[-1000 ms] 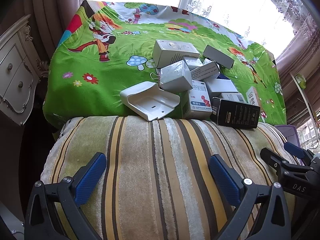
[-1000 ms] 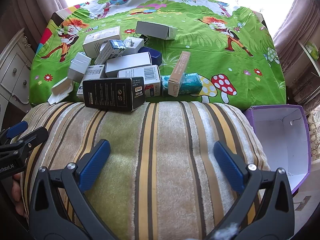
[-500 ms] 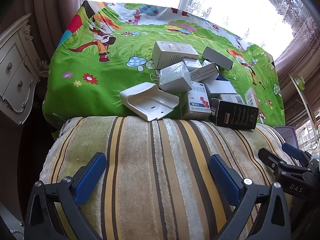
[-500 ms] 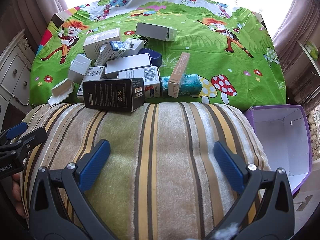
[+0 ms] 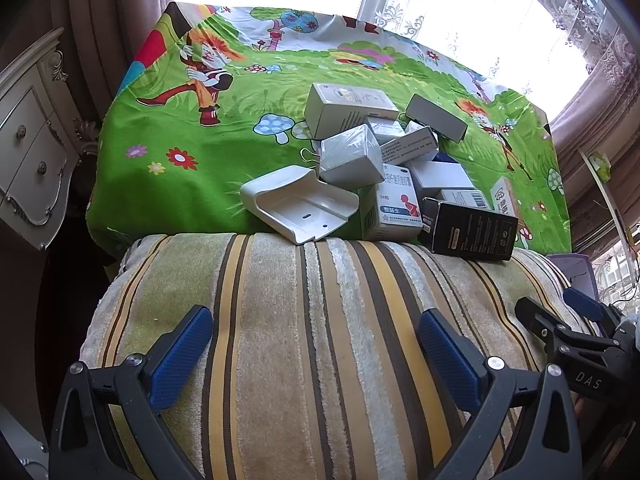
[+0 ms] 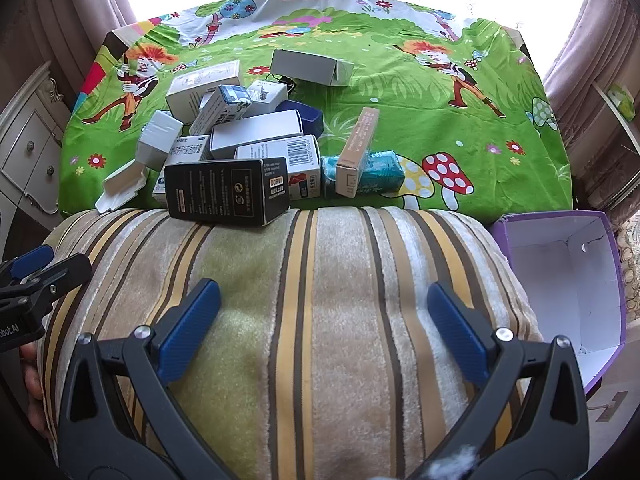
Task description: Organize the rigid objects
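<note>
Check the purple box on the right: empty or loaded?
Empty. The purple box is open, and the right wrist view shows only bare white inner walls and floor.

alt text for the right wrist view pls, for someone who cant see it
A jumbled pile of small cartons, fronted by a black box, sits on a green cartoon-print cloth beyond a striped plush cushion. The open right claw hovers over the cushion holding nothing. An open purple box stands at the right; the left claw shows at the left edge.
</note>
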